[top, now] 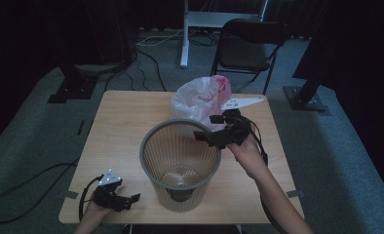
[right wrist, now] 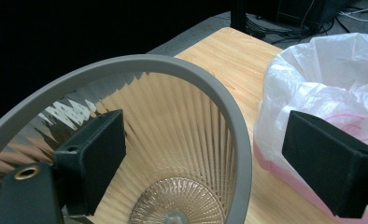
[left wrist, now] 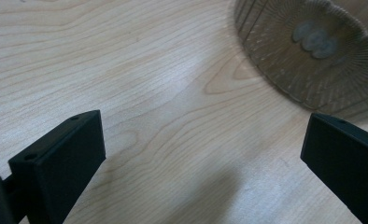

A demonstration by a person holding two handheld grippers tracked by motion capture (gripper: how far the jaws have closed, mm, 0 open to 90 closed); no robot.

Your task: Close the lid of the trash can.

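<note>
A grey slatted waste basket (top: 180,161) stands upright on the wooden table (top: 122,122), its rim (right wrist: 205,84) close in the right gripper view and its base (left wrist: 313,51) in the left gripper view. Behind it lies a white plastic bag (top: 200,100) with pink print, also close in the right gripper view (right wrist: 331,79). My right gripper (top: 207,127) hovers open at the basket's far right rim, one jaw over the basket's inside and the other toward the bag. My left gripper (top: 129,202) rests open low over the table's near left corner, nothing between its jaws.
A black folding chair (top: 246,48) stands beyond the table's far edge, with a white desk leg (top: 184,34) and cables on the grey carpet. Dark stands sit at the far left (top: 75,83) and far right (top: 304,92).
</note>
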